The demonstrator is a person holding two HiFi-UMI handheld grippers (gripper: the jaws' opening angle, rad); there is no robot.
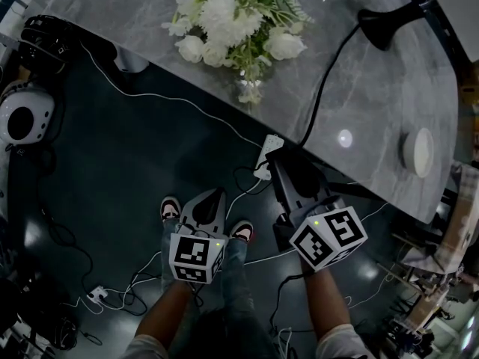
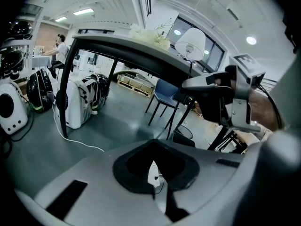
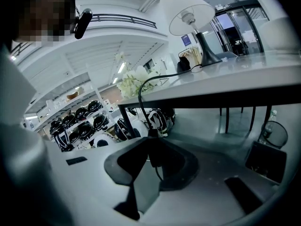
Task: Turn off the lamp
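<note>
The lamp's black base (image 1: 382,25) stands at the marble table's (image 1: 389,88) far right; its white shade (image 3: 188,13) shows in the right gripper view. Its black cord (image 1: 322,88) runs across the top, drops over the near edge and hangs into my right gripper (image 1: 284,163). In the right gripper view the cord's dark inline switch (image 3: 153,147) sits between the jaws of the right gripper (image 3: 153,161), which are shut on it. My left gripper (image 1: 212,197) hangs below the table edge, left of the right one, jaws together and holding nothing. Whether the lamp is lit I cannot tell.
A vase of white flowers (image 1: 232,21) stands mid-table, and a white round object (image 1: 419,152) lies near the right edge. A white power strip (image 1: 268,155) hangs by the cord. Loose cables (image 1: 112,294), helmets (image 1: 22,114) and a blue chair (image 2: 164,91) crowd the dark floor.
</note>
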